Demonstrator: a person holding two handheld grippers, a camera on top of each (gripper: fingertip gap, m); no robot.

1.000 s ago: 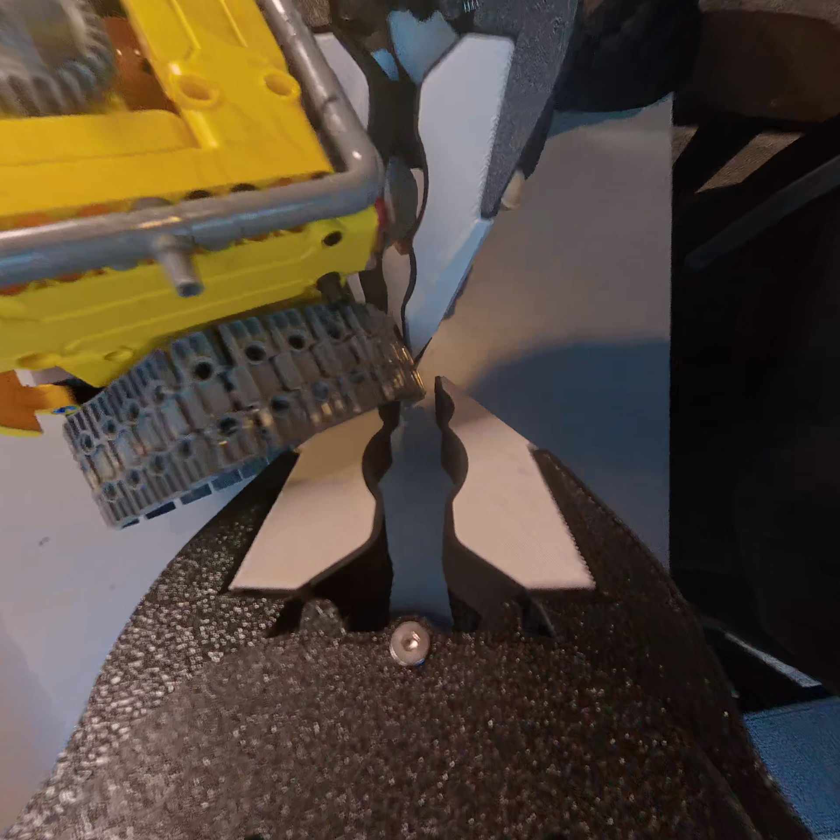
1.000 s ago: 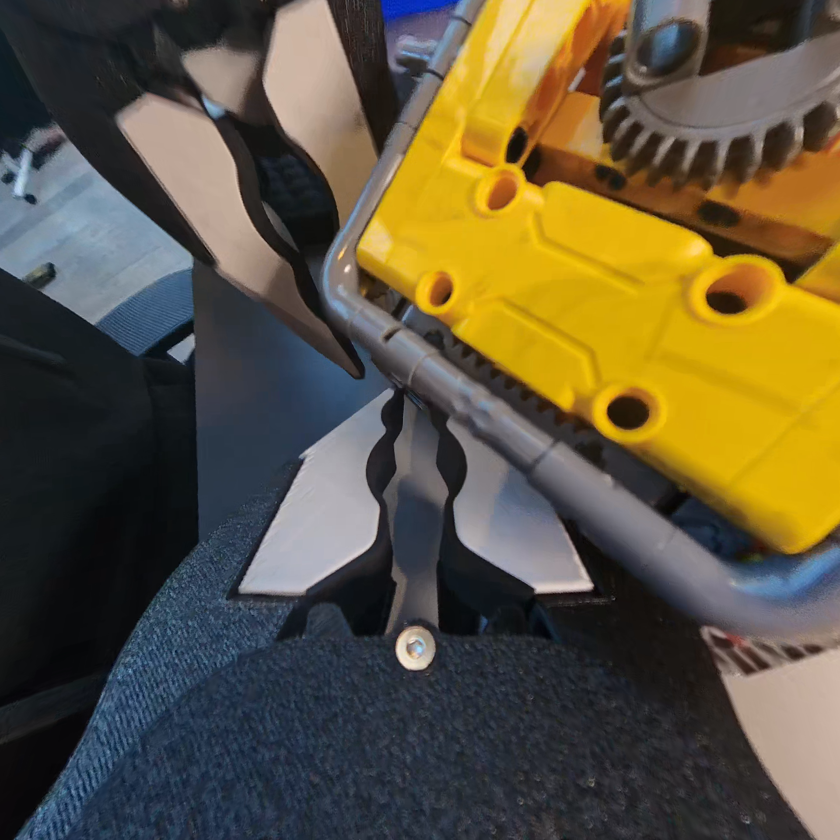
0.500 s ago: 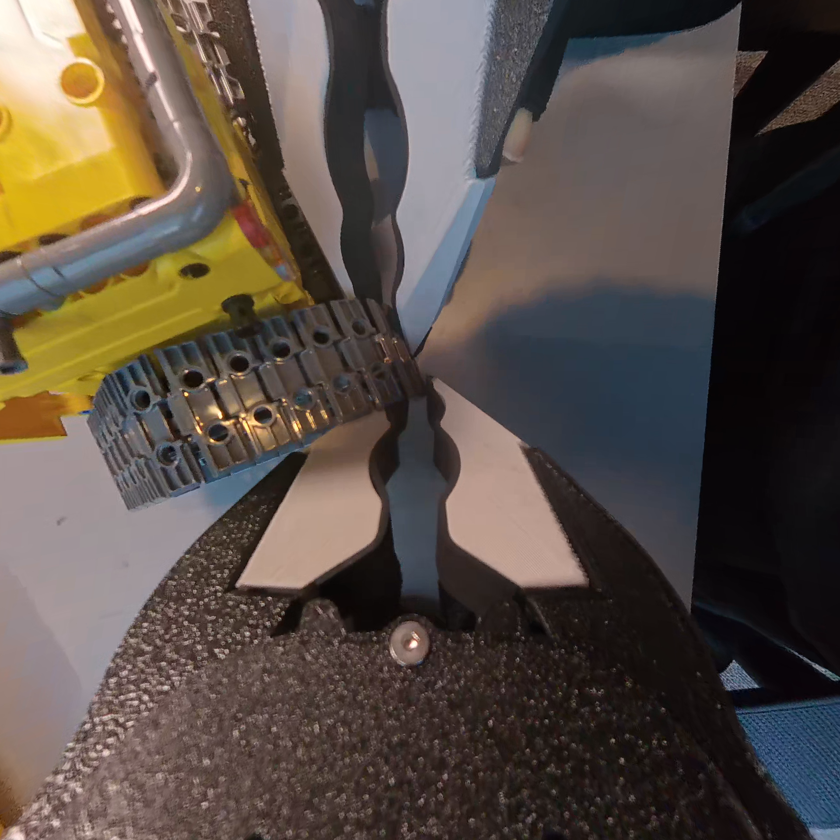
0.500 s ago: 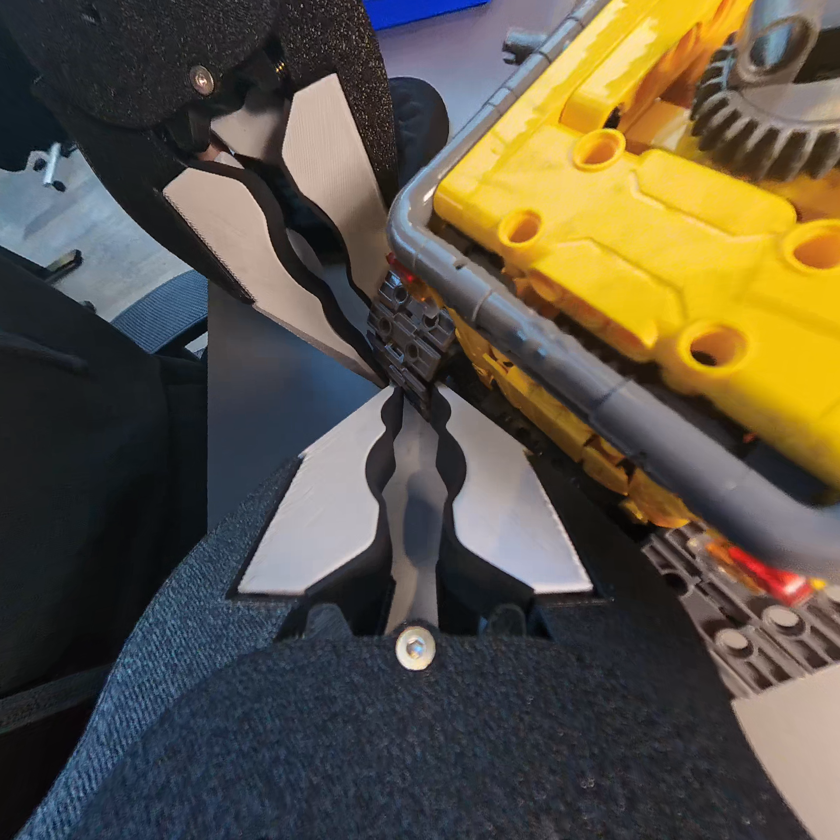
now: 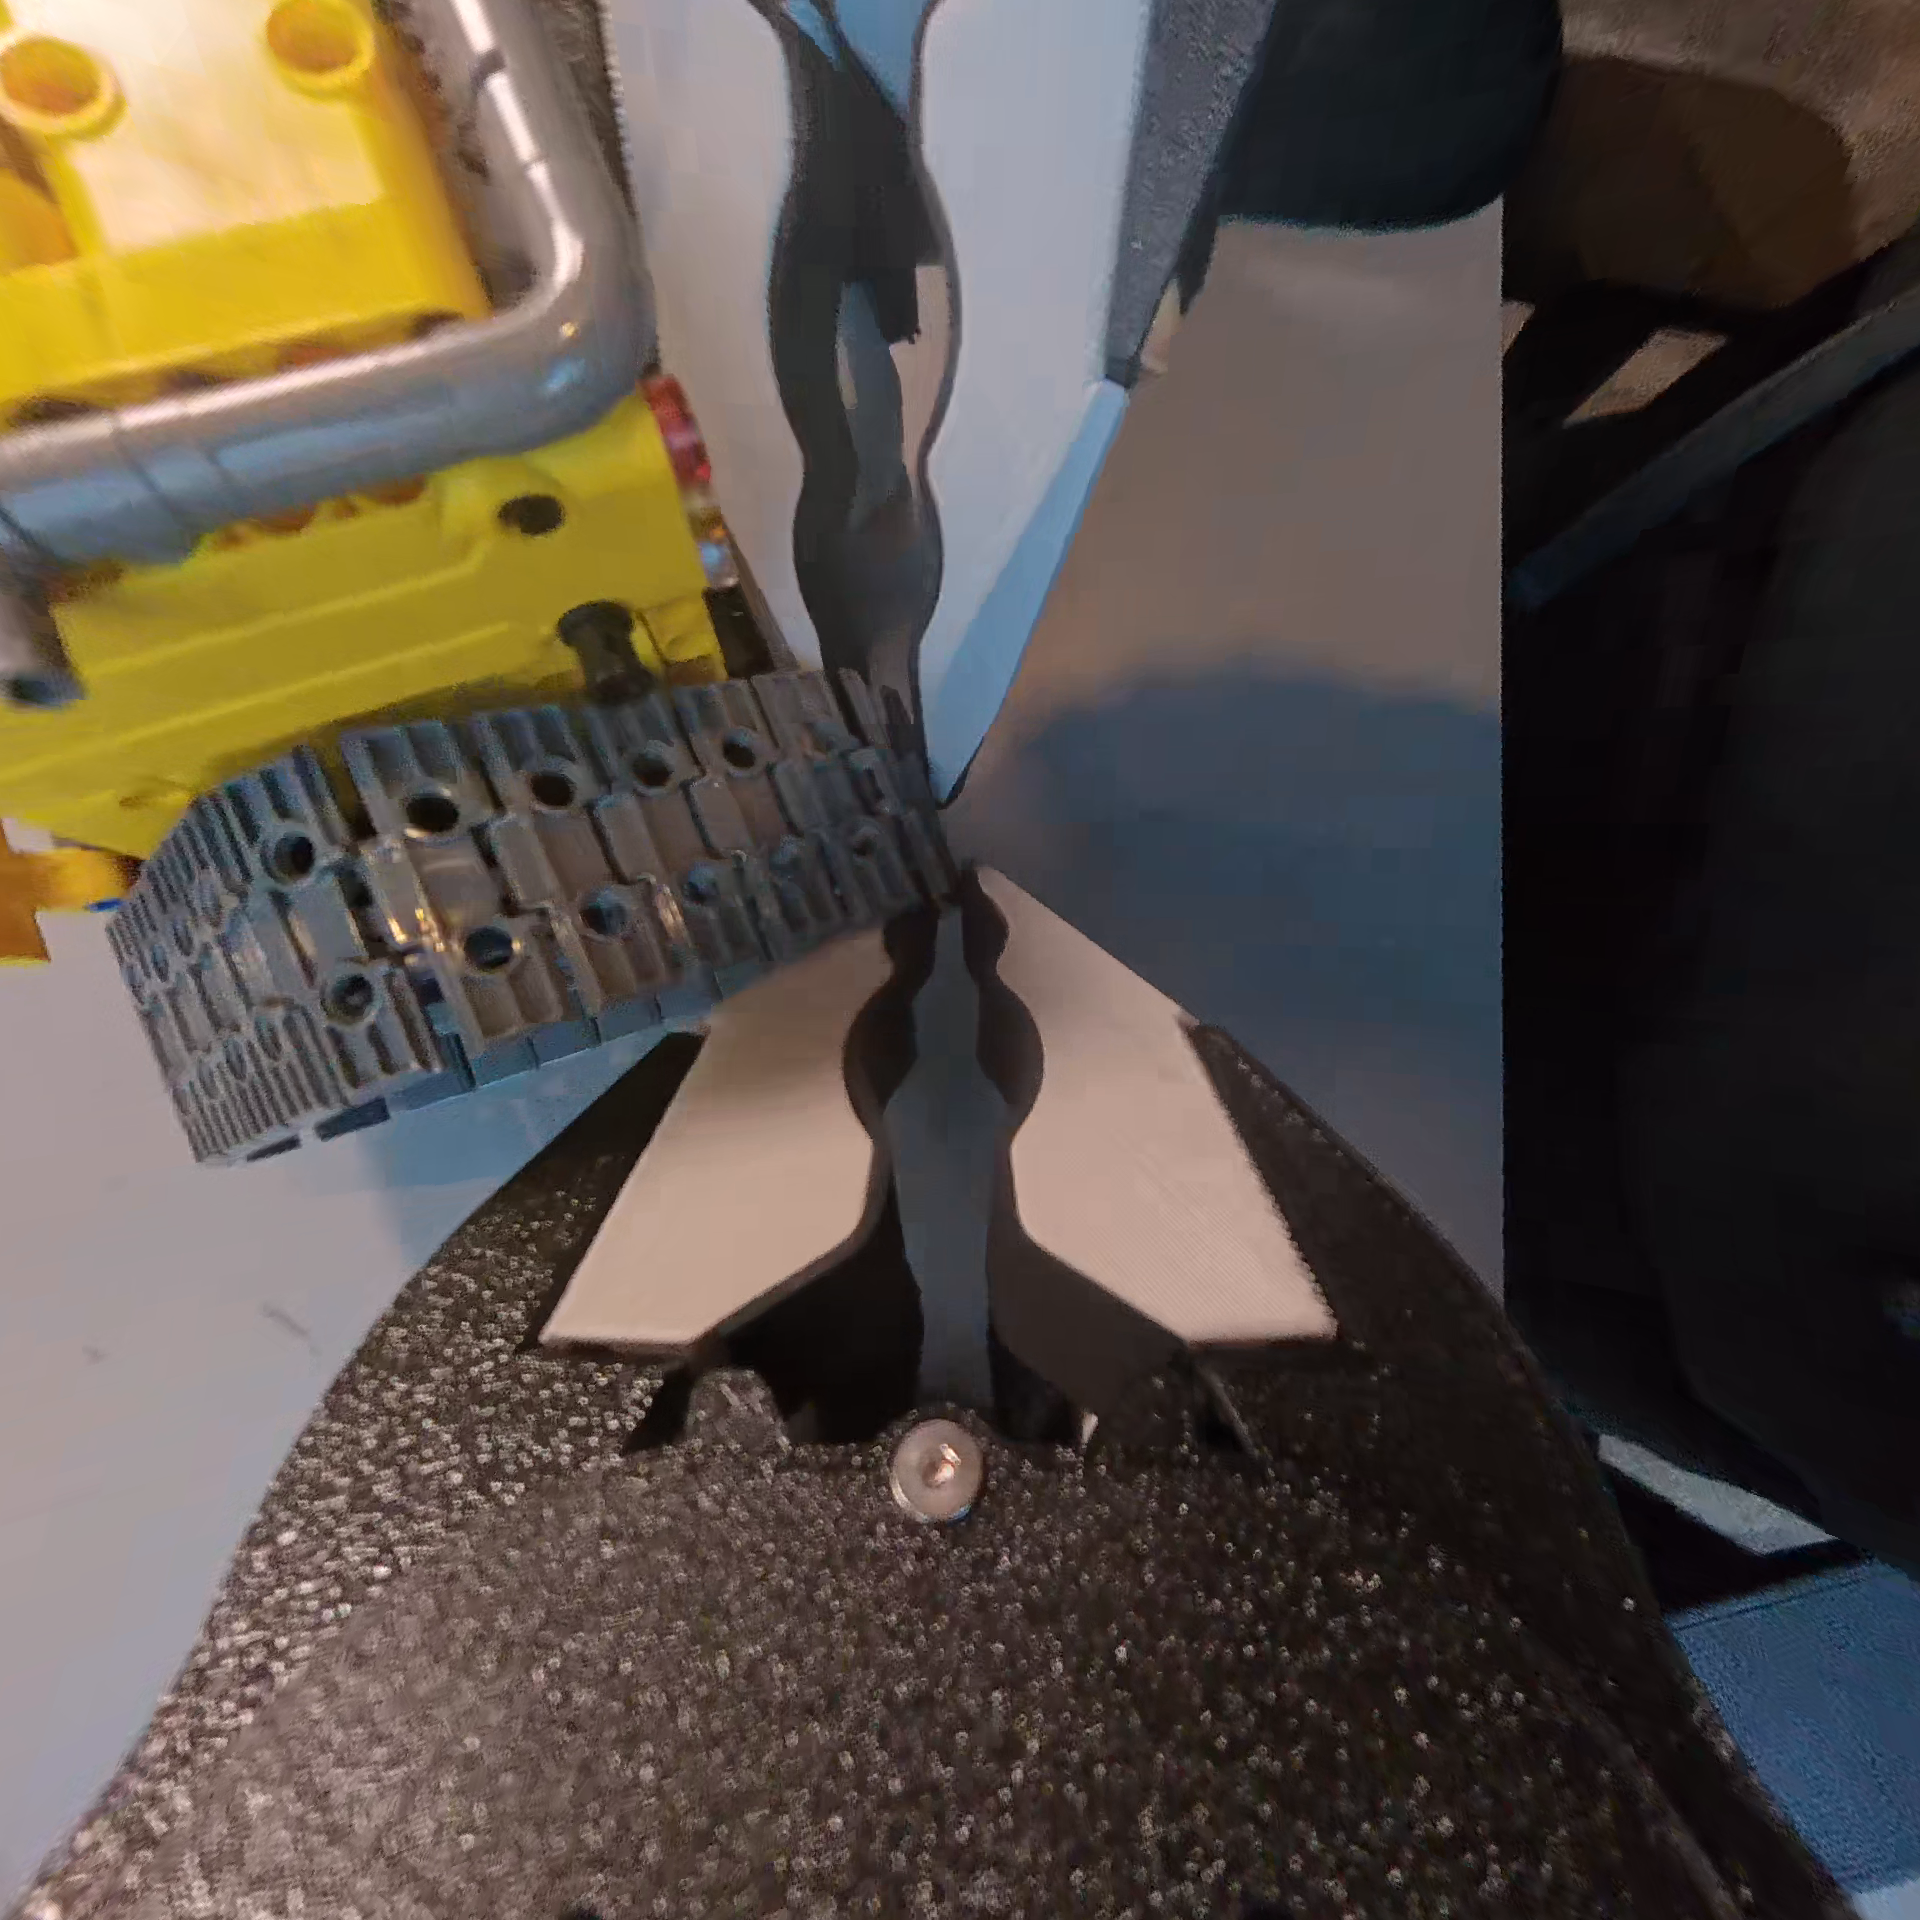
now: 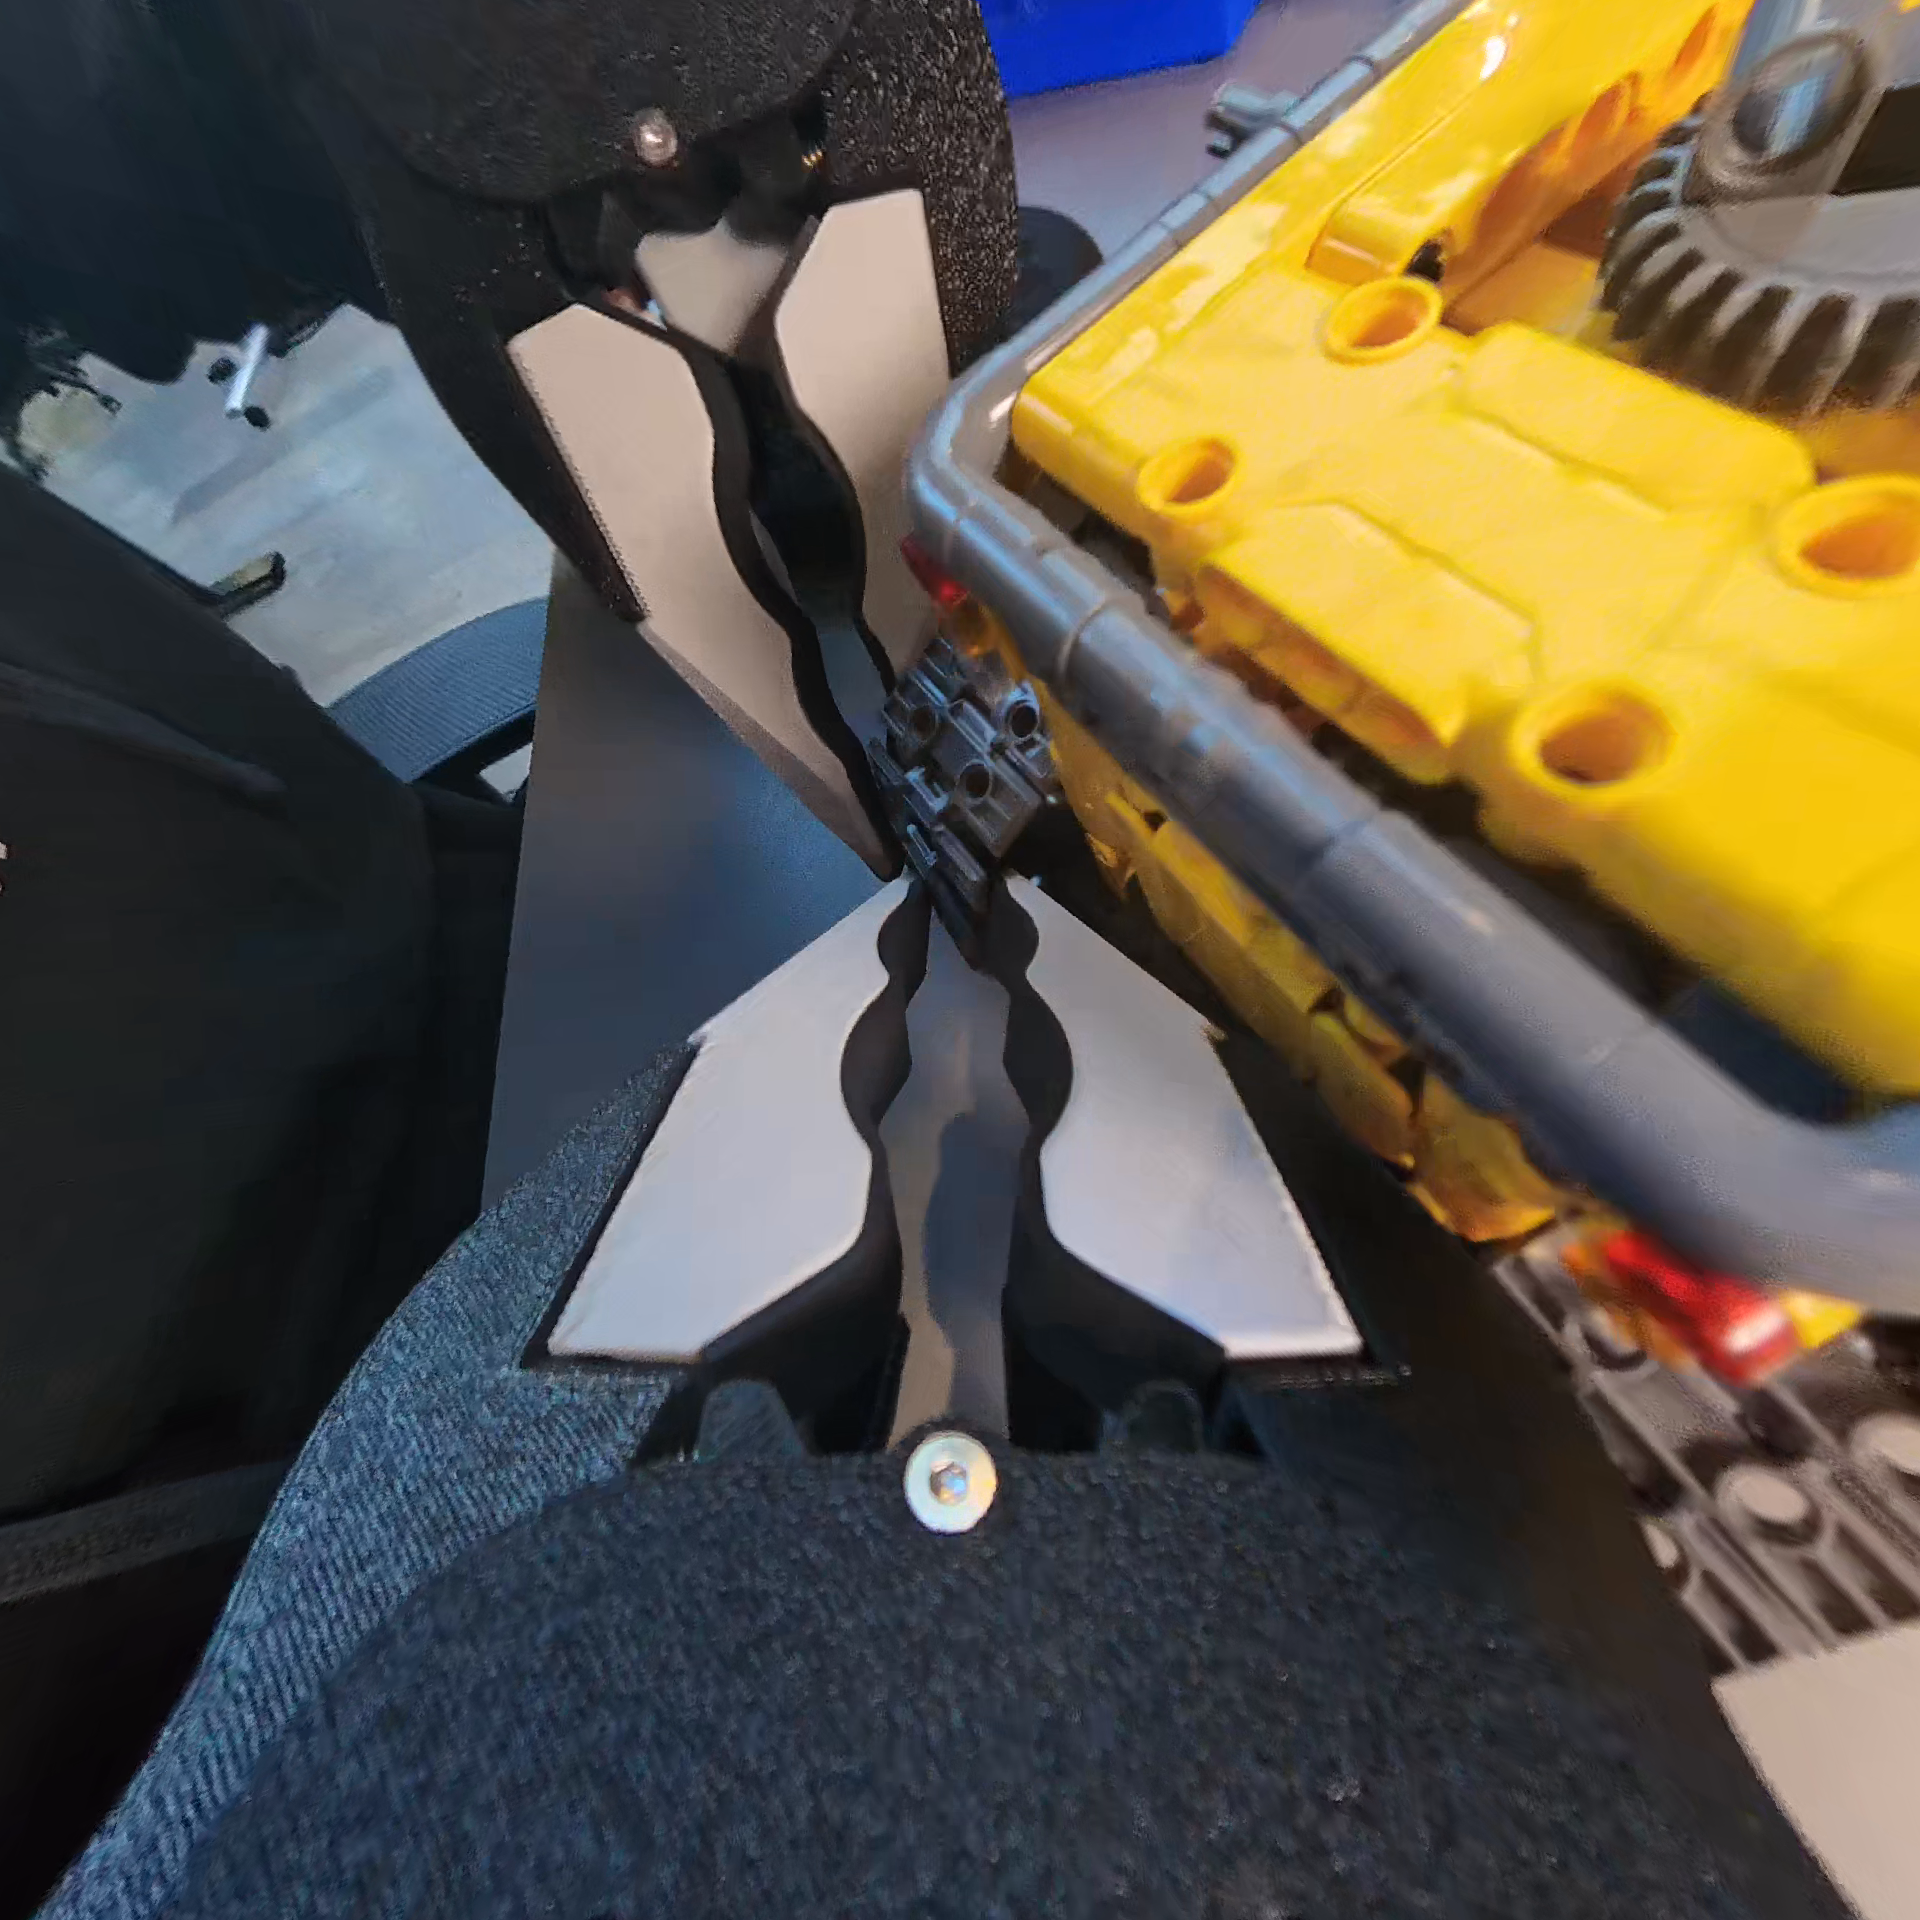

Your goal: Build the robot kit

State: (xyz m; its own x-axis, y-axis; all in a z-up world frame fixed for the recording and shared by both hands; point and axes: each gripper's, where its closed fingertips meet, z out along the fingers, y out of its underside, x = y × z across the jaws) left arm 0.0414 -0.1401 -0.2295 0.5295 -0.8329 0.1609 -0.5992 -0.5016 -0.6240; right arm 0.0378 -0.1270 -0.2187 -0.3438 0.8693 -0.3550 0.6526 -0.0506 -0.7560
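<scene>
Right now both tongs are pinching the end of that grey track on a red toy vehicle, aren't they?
Not quite: the toy vehicle is yellow, with only small red lights, as the right wrist view shows. The rest holds: the left tongs and right tongs both close on the end of the grey track.

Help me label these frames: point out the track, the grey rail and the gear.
track (image 5: 499,904), left wrist view, on the outer face of its links.
grey rail (image 6: 1226,717), right wrist view, on the straight run past its corner.
gear (image 6: 1756,312), right wrist view, on its toothed rim.
</scene>
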